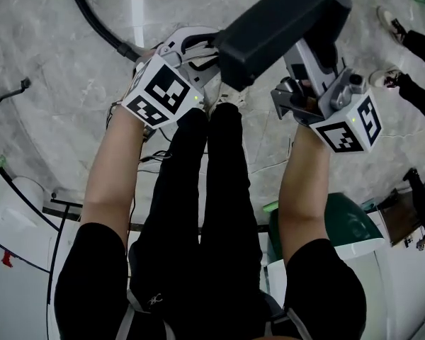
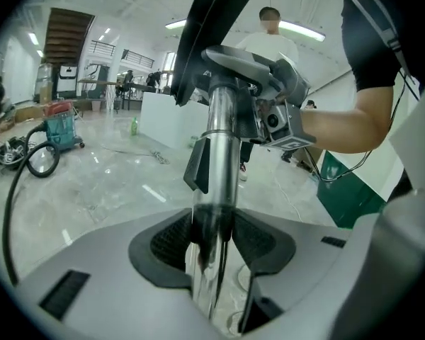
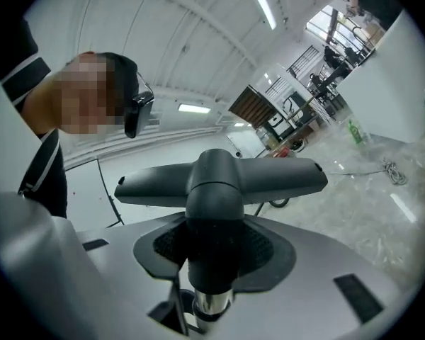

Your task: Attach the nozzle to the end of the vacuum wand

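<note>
The fingers (image 2: 163, 245) of the left gripper (image 2: 212, 241) are pinching the chrome vacuum wand (image 2: 221, 154), their dark ribbed pads pressing on it from both sides low on the tube. The fingers (image 3: 269, 250) of the right gripper (image 3: 212, 250) are clamping the black neck of the nozzle (image 3: 219, 179). A short length of shiny tube is showing just below that neck, so the nozzle is sitting on the wand's end. Its flat T-shaped head is spreading out crosswise beyond the right fingers.

In the left gripper view the wand is running straight up from the left fingers to the right gripper, which is gripping the joint from the side. The person's bare forearm (image 2: 347, 126) is reaching in from the right.

In the head view both grippers are being held out in front of the person, above the black trousers (image 1: 198, 211). The left one is showing left of centre and the right one to its right, with the dark nozzle head lying across above and between them. The grey marble floor (image 1: 57, 62) is showing below, and a black hose (image 1: 92, 20) is curving over it.

In the left gripper view a teal vacuum canister (image 2: 60, 129) is standing at the left, and another person (image 2: 269, 44) in a white shirt is standing behind the wand. A dark green bin (image 1: 350, 222) is standing at the person's right side.
</note>
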`<state>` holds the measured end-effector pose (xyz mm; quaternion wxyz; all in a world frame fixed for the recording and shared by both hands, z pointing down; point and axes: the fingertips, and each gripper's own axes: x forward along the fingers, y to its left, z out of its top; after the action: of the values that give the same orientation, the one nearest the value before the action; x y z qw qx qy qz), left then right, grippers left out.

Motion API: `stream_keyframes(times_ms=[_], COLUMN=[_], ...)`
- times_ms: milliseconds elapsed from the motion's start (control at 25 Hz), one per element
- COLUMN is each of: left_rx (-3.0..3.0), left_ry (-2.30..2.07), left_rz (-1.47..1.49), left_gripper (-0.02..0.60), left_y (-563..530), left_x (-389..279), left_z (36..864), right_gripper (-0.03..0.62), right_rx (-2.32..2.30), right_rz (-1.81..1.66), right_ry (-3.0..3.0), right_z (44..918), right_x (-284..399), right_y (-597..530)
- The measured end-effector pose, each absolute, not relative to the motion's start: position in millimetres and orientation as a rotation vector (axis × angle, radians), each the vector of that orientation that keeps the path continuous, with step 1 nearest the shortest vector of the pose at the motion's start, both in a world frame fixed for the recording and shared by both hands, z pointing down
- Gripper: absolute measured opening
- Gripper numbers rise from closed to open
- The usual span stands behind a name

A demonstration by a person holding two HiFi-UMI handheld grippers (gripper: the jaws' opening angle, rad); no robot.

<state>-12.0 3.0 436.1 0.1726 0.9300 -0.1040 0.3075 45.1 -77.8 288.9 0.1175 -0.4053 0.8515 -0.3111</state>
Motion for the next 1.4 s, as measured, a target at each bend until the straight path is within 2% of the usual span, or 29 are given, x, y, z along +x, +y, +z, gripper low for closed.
stream_keyframes(times_ms=[400,520,720,840,1000,1160,1400], left_rx=[2.744,2.686,2.594,2.522,2.552,2.567,2.568], left_ry=[-0.425,-0.264,0.199,0.263,-0.064,-0.250,-0.209], left_rz=[1.008,1.012,0.913,0.879,0.998,1.053,1.051], left_gripper=[0.176,0.160,0.158,0.158,0.158,0.158,0.158], left_y=[3.5,9.9,27.2,24.1,-3.9,-10.0,-3.8], left_x=[8.9,7.8,-22.0,-40.0,-41.4,-39.6,-34.8], left_z=[470.6,475.4,449.1,435.1,453.4,475.0,491.1], right_gripper=[0.173,0.173,0.173,0.173,0.173,0.173,0.175], right_rx=[-1.572,-1.633,-1.165,-0.955,-1.364,-1.889,-1.816], right_rz=[-1.102,-1.125,-1.062,-1.017,-1.042,-1.285,-1.478], right_ry=[2.206,2.199,2.438,2.474,2.354,2.139,2.183], right_z=[322.5,329.1,305.8,294.9,312.1,352.1,372.1], right_x=[71.3,70.7,23.4,4.3,2.4,12.6,22.2], right_y=[-77.9,-75.8,-69.8,-76.6,-101.6,-100.5,-95.1])
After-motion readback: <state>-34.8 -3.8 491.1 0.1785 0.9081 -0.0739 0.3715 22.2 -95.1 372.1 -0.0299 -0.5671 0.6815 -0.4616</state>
